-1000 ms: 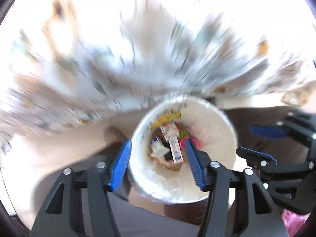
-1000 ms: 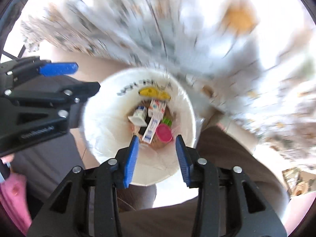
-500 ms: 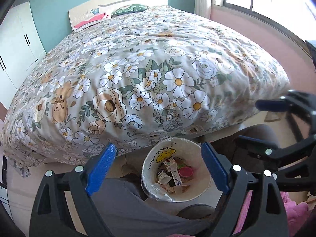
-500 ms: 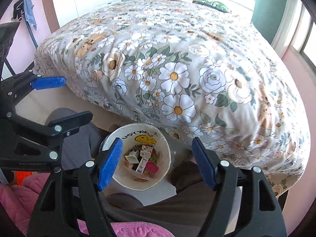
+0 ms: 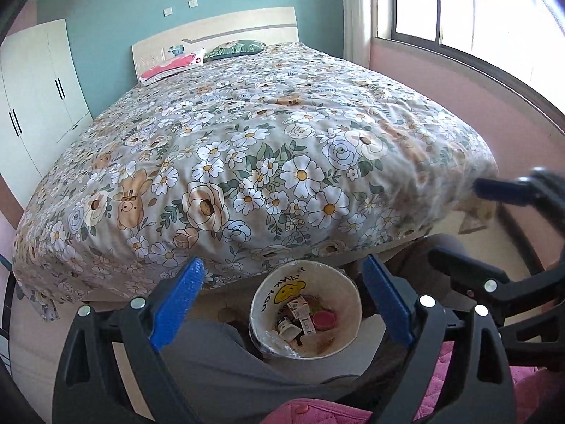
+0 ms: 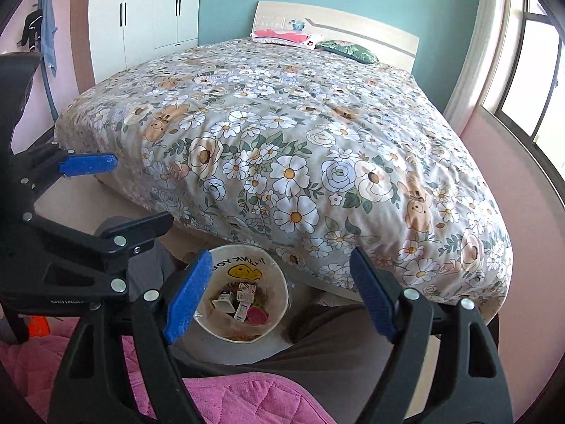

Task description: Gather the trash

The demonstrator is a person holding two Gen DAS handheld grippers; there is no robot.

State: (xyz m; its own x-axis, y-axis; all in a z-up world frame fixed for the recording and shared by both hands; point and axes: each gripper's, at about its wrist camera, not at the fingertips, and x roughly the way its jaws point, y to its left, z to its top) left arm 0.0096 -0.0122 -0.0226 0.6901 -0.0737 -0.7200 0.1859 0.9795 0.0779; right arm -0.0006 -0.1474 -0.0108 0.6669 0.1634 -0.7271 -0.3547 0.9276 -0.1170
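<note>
The left gripper [image 5: 282,304] hangs wide apart with nothing between its blue pads. The right gripper [image 6: 279,295] has its jaws opening, wide and holding nothing. Below and ahead of both, framed between their fingers, stands the white wastebasket [image 5: 344,282] with a yellow smiley on its inner wall. In it lie small cartons [image 5: 300,312] and a pink lid [image 5: 323,319]. Beyond the grippers spreads the floral-quilted bed [image 5: 268,148].
</note>
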